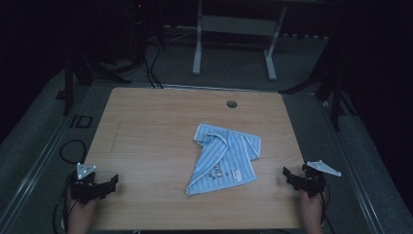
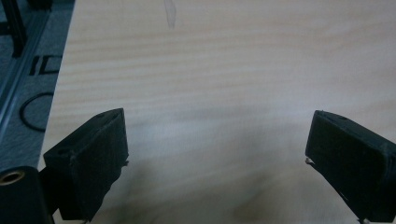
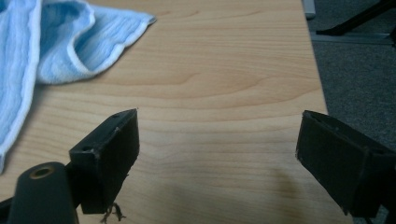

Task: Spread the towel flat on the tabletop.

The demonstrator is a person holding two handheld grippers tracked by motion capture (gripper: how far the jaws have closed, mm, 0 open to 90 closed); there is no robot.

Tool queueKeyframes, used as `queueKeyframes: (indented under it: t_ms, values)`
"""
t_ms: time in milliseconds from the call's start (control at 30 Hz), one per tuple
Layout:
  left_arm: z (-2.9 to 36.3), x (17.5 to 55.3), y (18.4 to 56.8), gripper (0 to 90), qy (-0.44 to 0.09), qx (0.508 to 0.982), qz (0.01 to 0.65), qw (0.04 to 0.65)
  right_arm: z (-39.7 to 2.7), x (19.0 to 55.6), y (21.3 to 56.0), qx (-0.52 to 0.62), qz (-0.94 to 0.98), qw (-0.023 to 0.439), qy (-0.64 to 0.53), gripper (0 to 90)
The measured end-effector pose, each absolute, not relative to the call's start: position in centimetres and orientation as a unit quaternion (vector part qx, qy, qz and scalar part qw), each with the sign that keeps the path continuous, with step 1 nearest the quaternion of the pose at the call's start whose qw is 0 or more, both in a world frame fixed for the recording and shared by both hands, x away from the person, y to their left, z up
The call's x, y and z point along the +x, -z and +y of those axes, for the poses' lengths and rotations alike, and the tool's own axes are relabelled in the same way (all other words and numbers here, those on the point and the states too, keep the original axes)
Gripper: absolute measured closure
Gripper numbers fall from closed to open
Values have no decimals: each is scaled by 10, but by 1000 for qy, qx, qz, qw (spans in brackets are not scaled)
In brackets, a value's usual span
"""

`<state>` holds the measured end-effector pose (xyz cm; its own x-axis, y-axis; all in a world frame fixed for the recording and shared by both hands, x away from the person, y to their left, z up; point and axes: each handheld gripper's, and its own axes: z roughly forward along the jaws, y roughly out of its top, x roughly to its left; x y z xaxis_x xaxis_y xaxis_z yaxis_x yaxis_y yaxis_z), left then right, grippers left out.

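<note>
Jaws of the left gripper (image 1: 111,183) gape empty; the crumpled blue towel (image 1: 225,158) lies between it and the equally open right gripper (image 1: 291,177). Pinching only one loose layer could drag the heap.

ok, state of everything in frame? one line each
towel: crumpled, partly folded over itself, lying mid-table, nothing touching it
left gripper: open, empty, at near left table edge
right gripper: open, empty, at near right table edge, apart from the towel
table: bare wood around the towel
</note>
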<state>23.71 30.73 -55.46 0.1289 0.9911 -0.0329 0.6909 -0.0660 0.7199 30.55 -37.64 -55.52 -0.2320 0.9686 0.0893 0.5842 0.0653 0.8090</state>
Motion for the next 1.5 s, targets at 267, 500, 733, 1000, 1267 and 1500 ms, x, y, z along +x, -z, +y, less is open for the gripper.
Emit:
queueKeyframes:
  t_ms: [267, 500, 733, 1000, 1267, 1500]
  values:
    - [312, 241, 548, 58, -203, 717, 599, 294, -381, 307, 543, 556, 711, 203, -379, 143]
    - [306, 248, 541, 59, -147, 742, 604, 249, -378, 305, 531, 541, 766, 157, -309, 172]
    - [287, 256, 536, 58, -125, 765, 580, 251, -367, 312, 527, 522, 795, 115, -286, 131]
    - [251, 271, 530, 68, -119, 800, 535, 244, -348, 325, 520, 504, 809, 105, -285, 131]
    - [217, 283, 525, 101, -107, 823, 499, 250, -329, 338, 519, 485, 826, 89, -273, 129]
    - [184, 294, 517, 102, -100, 841, 467, 253, -312, 347, 522, 467, 847, 72, -243, 130]
